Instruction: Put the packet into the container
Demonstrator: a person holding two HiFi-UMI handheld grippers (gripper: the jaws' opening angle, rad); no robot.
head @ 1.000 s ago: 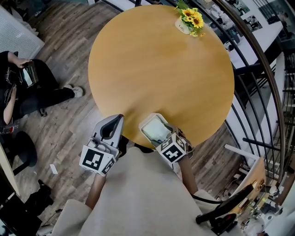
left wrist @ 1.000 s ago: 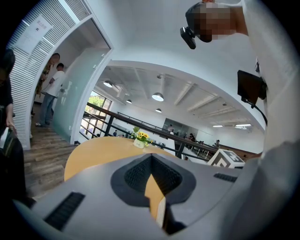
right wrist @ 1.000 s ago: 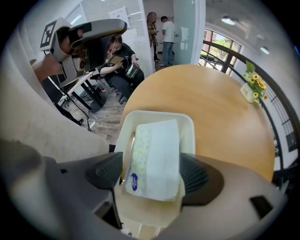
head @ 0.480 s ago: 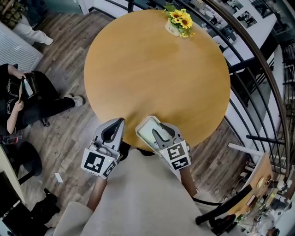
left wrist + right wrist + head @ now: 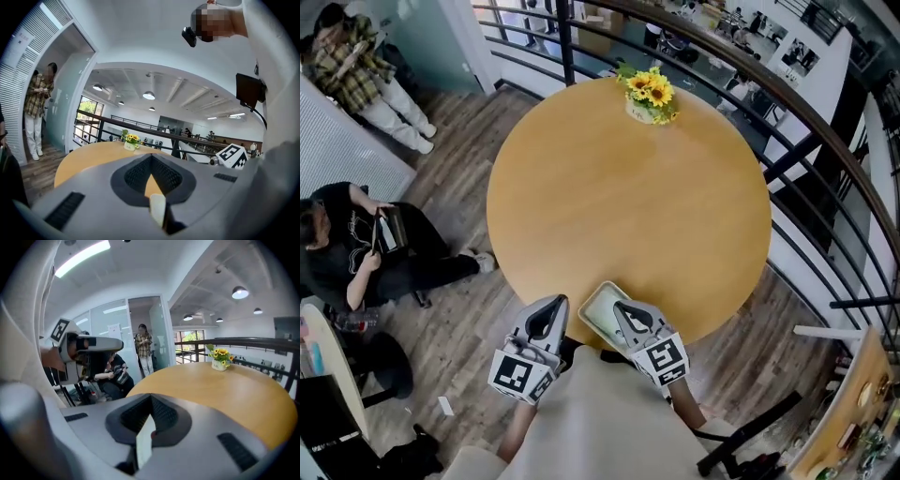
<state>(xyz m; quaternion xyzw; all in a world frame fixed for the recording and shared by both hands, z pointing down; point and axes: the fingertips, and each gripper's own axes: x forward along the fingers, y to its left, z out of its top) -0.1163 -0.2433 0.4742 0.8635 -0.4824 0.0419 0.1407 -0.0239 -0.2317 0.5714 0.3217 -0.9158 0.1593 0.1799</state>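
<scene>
Packet: cannot be told apart from the pale inside of the container (image 5: 593,309), a shallow rounded tray at the near edge of the round wooden table (image 5: 628,206). The right gripper (image 5: 622,312) partly covers the tray. Its jaws have just been closing and now meet, with nothing that can be made out held between them. The left gripper (image 5: 556,302) hangs just beside the container at the table's near edge, jaws together. A pot of sunflowers (image 5: 647,92) stands at the far rim.
</scene>
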